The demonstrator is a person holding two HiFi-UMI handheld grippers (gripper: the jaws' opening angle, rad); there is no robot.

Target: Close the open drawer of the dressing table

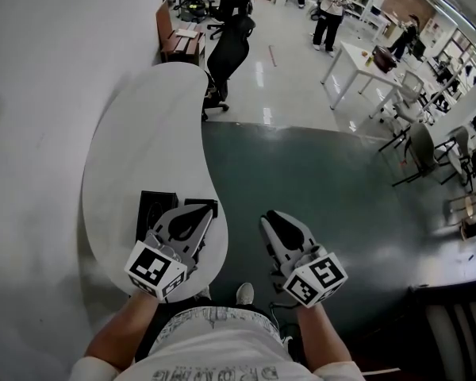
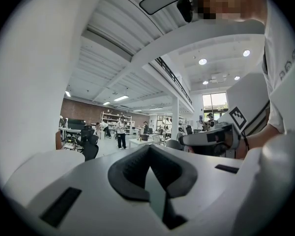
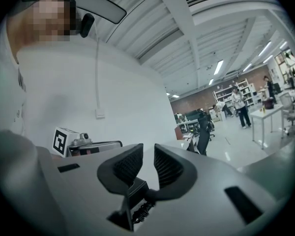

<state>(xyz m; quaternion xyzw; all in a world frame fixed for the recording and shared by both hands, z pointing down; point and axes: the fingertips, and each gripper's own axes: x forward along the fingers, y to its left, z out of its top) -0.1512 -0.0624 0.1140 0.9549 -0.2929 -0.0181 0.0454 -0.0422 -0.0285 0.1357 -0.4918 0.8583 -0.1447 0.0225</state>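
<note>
Head view: the white counter (image 1: 143, 125) curves along the wall (image 1: 32, 94) at left; its drawer I cannot make out from above. My left hand-held gripper (image 1: 197, 215) hovers over the counter's near end, above a black thing (image 1: 152, 206), jaw tips together and empty. My right hand-held gripper (image 1: 274, 219) hangs off the counter's right edge over the dark floor (image 1: 317, 189), jaws slightly apart, nothing between them.

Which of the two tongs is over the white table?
The left tongs, above the white tabletop's near end; the right tongs hang over dark floor.
</note>
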